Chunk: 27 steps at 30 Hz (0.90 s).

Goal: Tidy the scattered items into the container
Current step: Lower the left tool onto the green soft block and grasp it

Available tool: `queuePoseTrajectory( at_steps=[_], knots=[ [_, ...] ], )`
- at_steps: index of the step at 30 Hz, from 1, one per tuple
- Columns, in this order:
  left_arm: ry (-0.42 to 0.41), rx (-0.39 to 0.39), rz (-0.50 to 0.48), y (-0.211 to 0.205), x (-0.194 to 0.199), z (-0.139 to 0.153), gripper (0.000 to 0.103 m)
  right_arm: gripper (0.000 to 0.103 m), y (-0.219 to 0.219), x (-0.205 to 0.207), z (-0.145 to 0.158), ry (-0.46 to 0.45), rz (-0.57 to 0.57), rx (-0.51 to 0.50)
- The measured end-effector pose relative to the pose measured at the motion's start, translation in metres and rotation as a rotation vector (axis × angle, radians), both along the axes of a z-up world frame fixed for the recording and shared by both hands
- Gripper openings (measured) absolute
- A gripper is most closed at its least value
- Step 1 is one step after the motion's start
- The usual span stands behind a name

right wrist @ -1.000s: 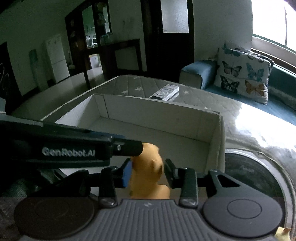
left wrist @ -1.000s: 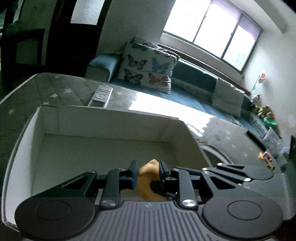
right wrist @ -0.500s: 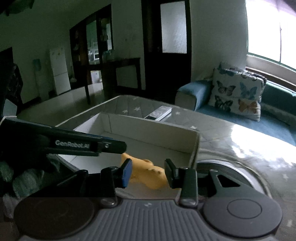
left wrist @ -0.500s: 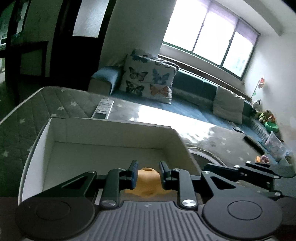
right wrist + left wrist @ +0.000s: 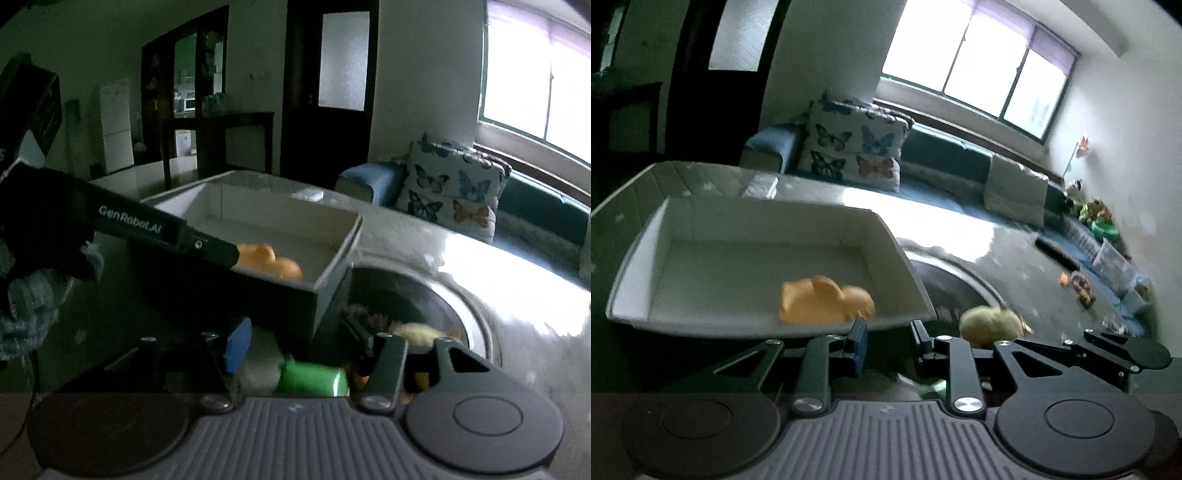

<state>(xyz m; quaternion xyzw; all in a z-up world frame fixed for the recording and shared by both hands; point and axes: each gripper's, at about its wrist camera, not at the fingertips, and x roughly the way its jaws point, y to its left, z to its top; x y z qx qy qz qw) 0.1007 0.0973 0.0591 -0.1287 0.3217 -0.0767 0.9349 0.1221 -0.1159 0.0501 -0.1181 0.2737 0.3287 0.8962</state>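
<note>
An orange toy animal lies on its side inside the white box near its front wall; it also shows in the right wrist view. My left gripper is open and empty, just in front of the box. My right gripper is open and empty, low beside the box's corner. A yellow-green plush toy lies by the round dark tray, and a green cylinder lies below the right gripper.
The box stands on a grey star-patterned table. A round dark tray sits right of the box with small toys in it. More small toys lie at the table's far right. A sofa with a butterfly cushion is behind.
The orange toy, held between both grippers above the box, now lies in the box. Both grippers have opened and pulled back toward me and lower, out of the box.
</note>
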Motion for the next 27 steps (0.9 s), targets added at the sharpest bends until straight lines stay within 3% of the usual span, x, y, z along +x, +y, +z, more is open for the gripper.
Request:
queuePoseTrajectory(
  at_steps=[10, 27],
  knots=[
    [0.11, -0.026, -0.053, -0.032, -0.007, -0.033, 0.028, 0.066, -0.018, -0.008, -0.032, 0.086, -0.046, 0.003],
    [0.135, -0.019, -0.106, -0.046, 0.01, -0.041, 0.03, 0.071, -0.022, 0.005, -0.055, 0.134, -0.066, 0.018]
  ],
)
